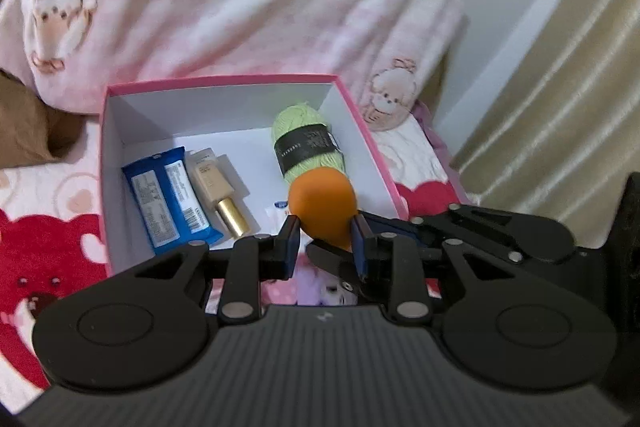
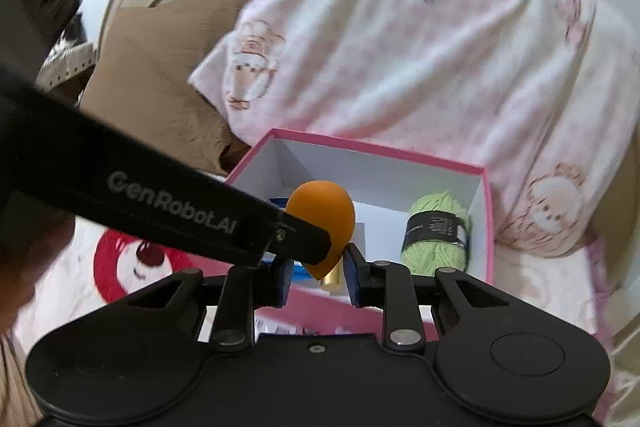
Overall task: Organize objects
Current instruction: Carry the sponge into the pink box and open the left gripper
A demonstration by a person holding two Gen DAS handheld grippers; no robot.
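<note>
While the left gripper (image 1: 325, 231) clamps the orange sponge (image 1: 322, 211) above the near edge of the pink box (image 1: 224, 83), the closed right gripper (image 2: 319, 269) crowds its tip; 2 claws tugging apart could drop it outside. Only the left view shows the blue packet (image 1: 168, 195) whole; the right view mostly hides it.

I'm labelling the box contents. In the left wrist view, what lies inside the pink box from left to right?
Blue foil packet → beige tube with gold cap → light green yarn skein with dark band, all inside the pink box.
</note>
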